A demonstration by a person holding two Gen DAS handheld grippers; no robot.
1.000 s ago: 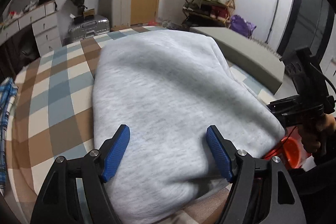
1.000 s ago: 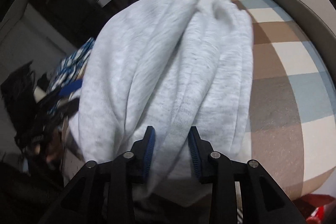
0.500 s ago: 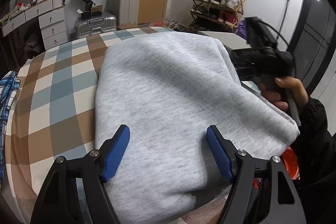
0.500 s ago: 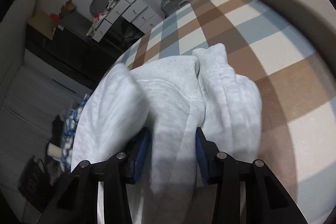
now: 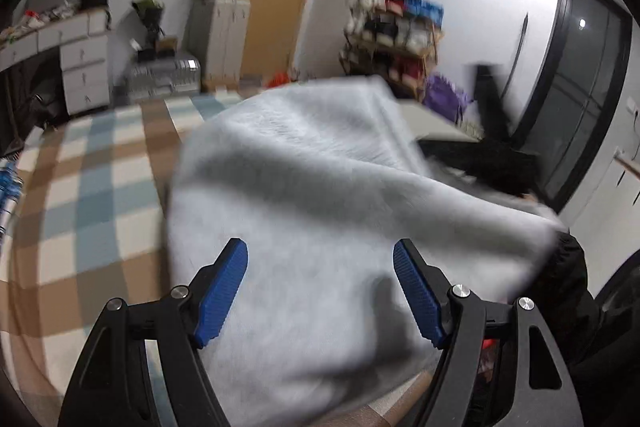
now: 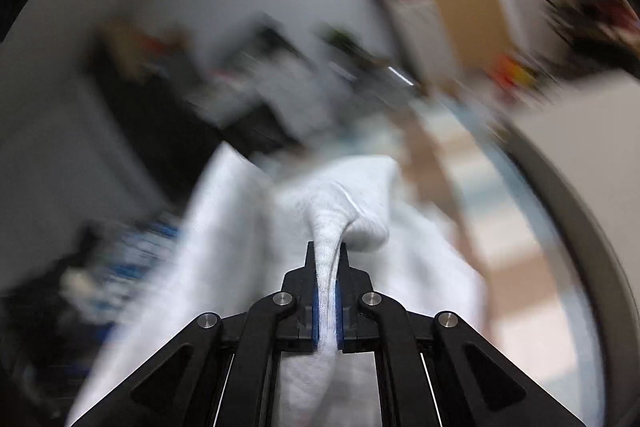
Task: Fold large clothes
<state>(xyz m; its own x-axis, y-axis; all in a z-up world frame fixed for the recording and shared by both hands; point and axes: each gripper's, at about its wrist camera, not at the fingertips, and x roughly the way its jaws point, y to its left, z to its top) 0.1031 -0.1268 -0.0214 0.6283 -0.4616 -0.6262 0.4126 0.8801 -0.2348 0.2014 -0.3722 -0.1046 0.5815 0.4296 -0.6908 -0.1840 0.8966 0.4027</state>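
Note:
A large light grey sweatshirt [image 5: 312, 211] lies on the checked bed cover [image 5: 88, 195], its right part lifted. My left gripper [image 5: 320, 259] hovers open just over the near end of the sweatshirt, with its blue pads [image 5: 224, 291] wide apart. In the right wrist view my right gripper [image 6: 327, 259] is shut on a bunched fold of the grey sweatshirt [image 6: 332, 223], and the cloth stands up between the pads. The person's dark sleeve [image 5: 560, 267] shows at the sweatshirt's right edge in the left wrist view.
A plaid blue garment [image 5: 8, 187] lies at the bed's left edge. Behind the bed stand white drawers [image 5: 80, 67], a silver suitcase [image 5: 160, 79], a cabinet [image 5: 220, 35] and a shoe rack [image 5: 396, 35]. A grey cushion [image 6: 568, 155] runs along the bed's right side.
My right gripper has closed on a fold of the sweatshirt and pulled it up. The sweatshirt's right side has risen and bunched. My left gripper has stayed open over the near end.

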